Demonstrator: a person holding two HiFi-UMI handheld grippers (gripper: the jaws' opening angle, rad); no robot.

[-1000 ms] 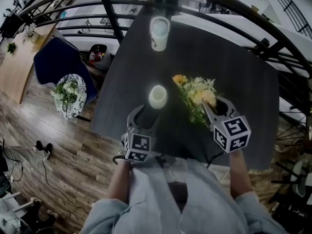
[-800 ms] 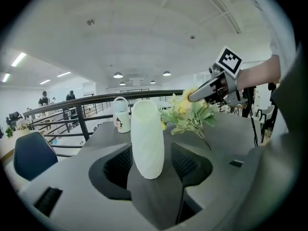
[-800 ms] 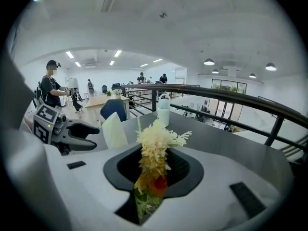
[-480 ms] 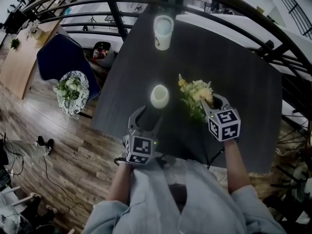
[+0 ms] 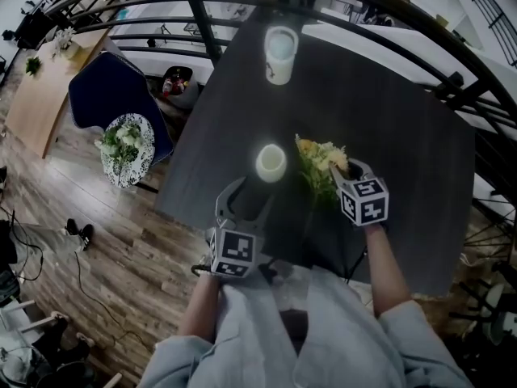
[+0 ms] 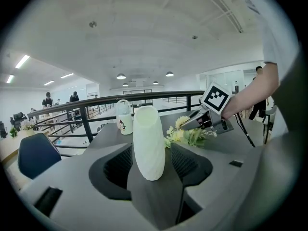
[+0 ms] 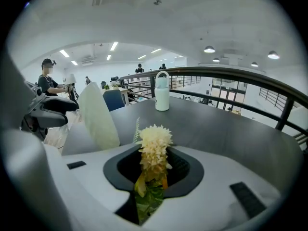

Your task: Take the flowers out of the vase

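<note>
A white ribbed vase [image 5: 271, 162] stands upright and empty on the dark table [image 5: 388, 120]. My left gripper [image 5: 246, 194] reaches round it, with both pads close against the sides of the vase [image 6: 150, 148], so I read it as shut on the vase. My right gripper [image 5: 343, 173] is shut on the stems of a bunch of yellow and cream flowers [image 5: 321, 162], held low over the table just right of the vase. In the right gripper view the flower heads [image 7: 155, 143] stick out beyond the jaws. The left gripper view shows the bunch [image 6: 185, 134] behind the vase.
A white flask with a handle [image 5: 279, 53] stands near the table's far edge. A black railing [image 5: 202, 23] runs behind the table. On the floor to the left are a blue chair [image 5: 113, 95] and a patterned pot of flowers [image 5: 125, 148].
My right gripper has sunk toward the table with the flowers and drifted slightly left. The left gripper and the vase have stayed put.
</note>
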